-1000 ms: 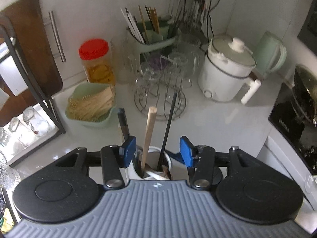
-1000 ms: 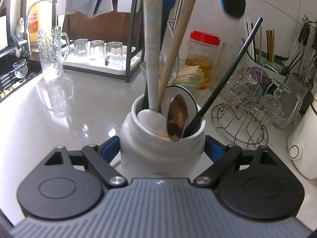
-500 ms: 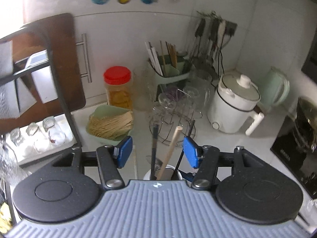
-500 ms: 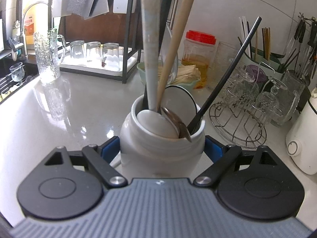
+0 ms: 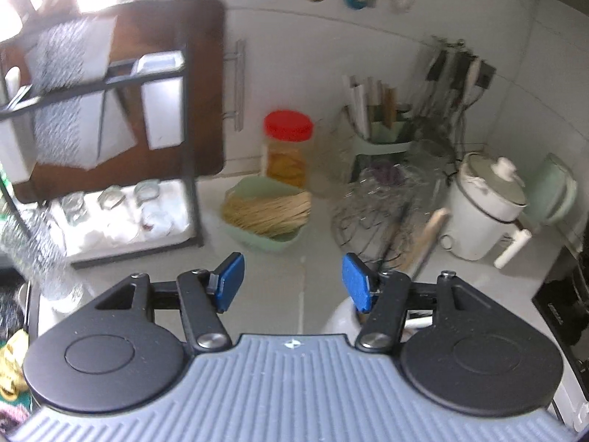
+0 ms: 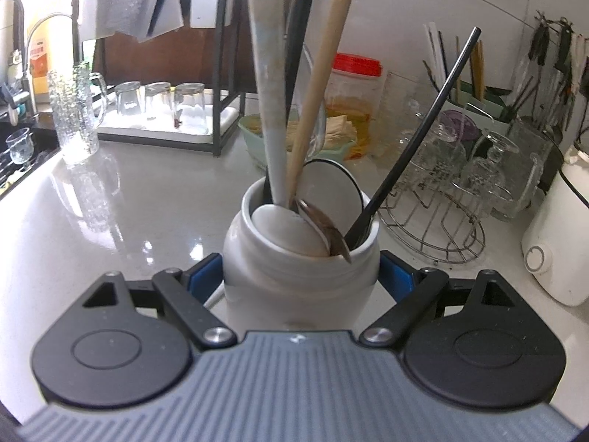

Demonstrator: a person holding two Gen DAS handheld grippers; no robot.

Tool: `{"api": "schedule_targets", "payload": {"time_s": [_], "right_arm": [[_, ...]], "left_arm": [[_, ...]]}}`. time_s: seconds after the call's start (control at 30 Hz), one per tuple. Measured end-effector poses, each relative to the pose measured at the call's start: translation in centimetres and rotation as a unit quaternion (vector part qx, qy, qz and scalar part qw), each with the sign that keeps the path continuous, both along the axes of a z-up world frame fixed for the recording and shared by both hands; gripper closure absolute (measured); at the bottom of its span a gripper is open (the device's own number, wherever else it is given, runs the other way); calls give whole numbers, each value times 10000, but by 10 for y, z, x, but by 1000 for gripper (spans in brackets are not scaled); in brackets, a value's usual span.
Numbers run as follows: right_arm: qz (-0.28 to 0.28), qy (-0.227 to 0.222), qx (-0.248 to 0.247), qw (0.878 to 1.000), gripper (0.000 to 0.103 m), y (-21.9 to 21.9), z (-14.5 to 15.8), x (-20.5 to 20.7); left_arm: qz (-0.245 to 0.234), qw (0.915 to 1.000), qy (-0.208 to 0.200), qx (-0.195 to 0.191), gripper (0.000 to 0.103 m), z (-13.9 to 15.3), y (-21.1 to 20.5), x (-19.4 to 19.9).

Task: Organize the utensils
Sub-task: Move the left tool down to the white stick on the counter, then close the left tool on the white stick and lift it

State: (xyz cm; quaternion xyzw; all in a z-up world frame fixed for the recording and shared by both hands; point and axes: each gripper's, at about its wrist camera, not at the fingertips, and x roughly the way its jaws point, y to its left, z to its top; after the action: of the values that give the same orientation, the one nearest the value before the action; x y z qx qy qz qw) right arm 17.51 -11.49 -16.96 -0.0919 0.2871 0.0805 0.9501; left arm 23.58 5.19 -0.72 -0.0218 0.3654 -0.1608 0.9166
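A white ceramic utensil jar (image 6: 294, 269) stands on the counter between the blue pads of my right gripper (image 6: 300, 276), which is shut on its sides. The jar holds a grey spoon handle (image 6: 268, 84), a wooden handle (image 6: 324, 70), a black handle (image 6: 416, 136), a metal spoon bowl (image 6: 325, 230) and a white ladle. My left gripper (image 5: 292, 285) is open and empty, high above the counter and left of the jar. In the left wrist view the jar (image 5: 342, 316) shows low behind the right finger, with the wooden handle (image 5: 429, 234) leaning right.
A green tray of sticks (image 5: 267, 217), a red-lidded jar (image 5: 289, 147), a wire glass rack (image 6: 441, 199), a green chopstick holder (image 5: 379, 136) and a white cooker (image 5: 482, 206) stand behind. A black rack with glasses (image 6: 162, 99) and a glass mug (image 6: 75, 118) stand left, by the sink.
My left gripper has risen and drawn back to the left, away from the jar, still open. The metal spoon bowl has tipped flatter on the jar's rim. The right gripper has stayed put.
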Motion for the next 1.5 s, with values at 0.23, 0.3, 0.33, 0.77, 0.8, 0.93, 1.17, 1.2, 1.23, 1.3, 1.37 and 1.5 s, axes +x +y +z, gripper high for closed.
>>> {"api": "schedule_targets", "payload": {"time_s": [0.23, 0.3, 0.33, 0.77, 0.8, 0.93, 1.17, 1.2, 1.23, 1.3, 1.37, 1.5], "right_arm": [[-209, 99, -2, 9997, 11, -20, 2, -6], [-196, 167, -26, 9997, 11, -26, 3, -6], [-179, 203, -31, 9996, 11, -29, 3, -6], [-56, 788, 153, 9968, 15, -49, -4, -7], [-82, 929, 184, 9955, 16, -50, -8, -6], [-92, 927, 287, 9952, 21, -54, -15, -13], [-24, 844, 459, 9954, 19, -58, -15, -15], [-13, 823, 505, 9953, 19, -60, -15, -16], [0, 816, 544, 9952, 19, -61, -15, -16], [37, 787, 553, 9954, 19, -63, -15, -17], [69, 730, 545, 9958, 19, -64, -15, -19], [114, 638, 621, 9960, 17, -66, -12, -19]], "left_arm": [[256, 9979, 588, -103, 38, -51, 13, 13], [179, 9967, 782, -148, 38, -69, 12, 17], [165, 9963, 830, -142, 38, -77, 10, 18], [-252, 9914, 1279, 130, 46, -171, -47, 94], [-295, 9914, 1266, 175, 49, -176, -52, 101], [-441, 9910, 1215, 347, 61, -192, -73, 124], [-621, 9899, 1090, 659, 71, -205, -95, 147], [-639, 9900, 1062, 675, 73, -206, -97, 150], [-658, 9899, 1040, 705, 74, -205, -98, 152], [-696, 9895, 987, 797, 76, -206, -103, 158], [-731, 9889, 959, 872, 78, -207, -107, 164], [-835, 9873, 935, 977, 79, -209, -115, 171]]}}
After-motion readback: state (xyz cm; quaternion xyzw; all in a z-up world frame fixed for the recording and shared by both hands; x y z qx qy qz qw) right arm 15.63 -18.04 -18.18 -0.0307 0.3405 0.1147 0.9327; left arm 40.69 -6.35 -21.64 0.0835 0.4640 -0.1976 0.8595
